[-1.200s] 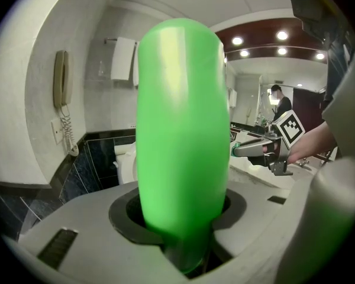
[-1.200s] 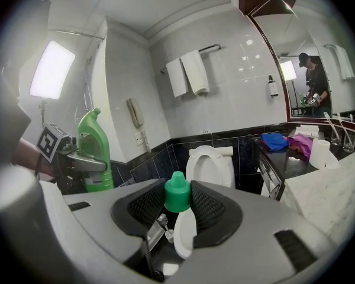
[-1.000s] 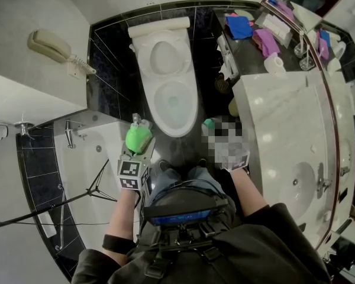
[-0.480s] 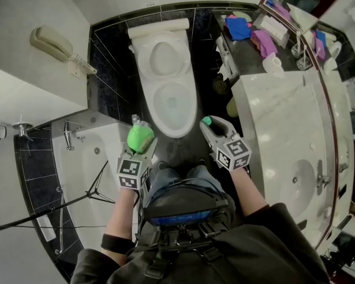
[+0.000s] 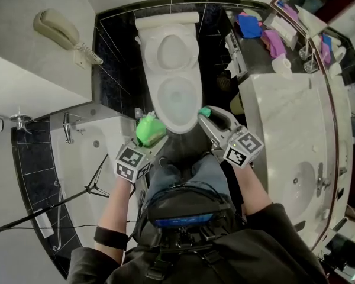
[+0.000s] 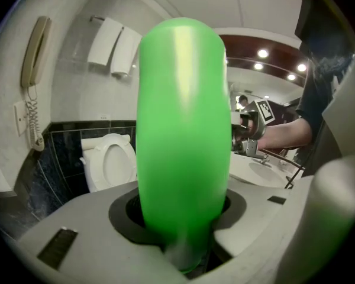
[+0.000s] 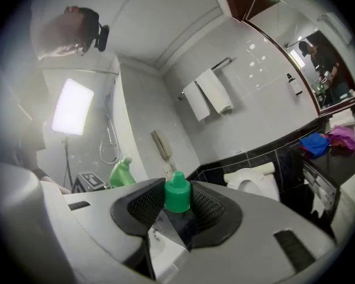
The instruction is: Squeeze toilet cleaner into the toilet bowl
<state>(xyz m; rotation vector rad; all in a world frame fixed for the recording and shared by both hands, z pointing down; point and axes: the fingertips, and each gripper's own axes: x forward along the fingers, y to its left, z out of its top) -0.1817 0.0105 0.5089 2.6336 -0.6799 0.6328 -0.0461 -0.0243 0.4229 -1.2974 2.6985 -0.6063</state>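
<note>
- Beige wall phone [image 5: 53,29] with coiled cord, mounted at upper left.
- White bathtub [image 5: 86,158] below it, black tripod [image 5: 93,188] legs spread over the tub.
- Blue cloth [image 5: 248,25], purple cloth [image 5: 276,42] and paper roll [image 5: 282,65] on the dark ledge [image 5: 257,55] at upper right.
- Marble counter [image 5: 284,117] with sunken basin [image 5: 300,185] along the right.
- Two white towels [image 7: 208,97] hung high on the wall; bright light panel [image 7: 72,106] to their left.
</note>
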